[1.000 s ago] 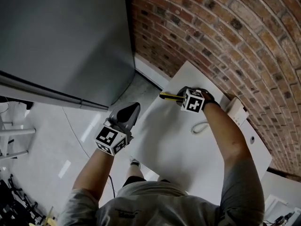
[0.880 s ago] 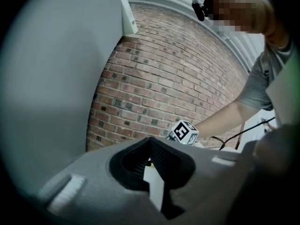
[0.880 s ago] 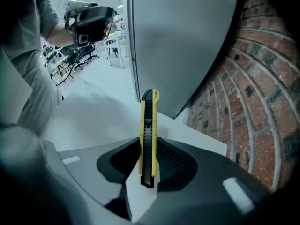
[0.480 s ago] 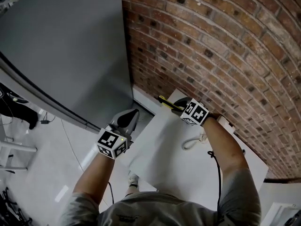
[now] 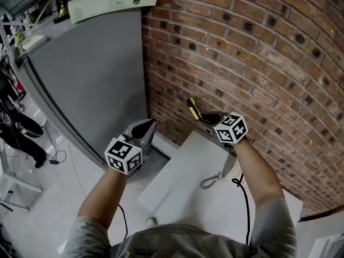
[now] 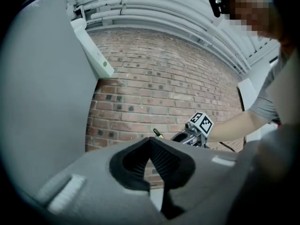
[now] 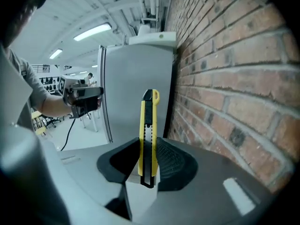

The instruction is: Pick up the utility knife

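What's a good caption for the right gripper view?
Right gripper clamps a yellow utility knife upright beside the brick wall.

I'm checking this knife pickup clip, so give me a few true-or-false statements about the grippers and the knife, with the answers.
1. The right gripper has the utility knife clamped between its jaws. True.
2. The utility knife lies flat on the white table. False: it is held up off the table in the right gripper.
3. The left gripper is shut on a cable. False: its jaws are together with nothing between them.
4. A brick wall stands close beside the right gripper. True.
5. The utility knife has a red body. False: it is yellow and black.
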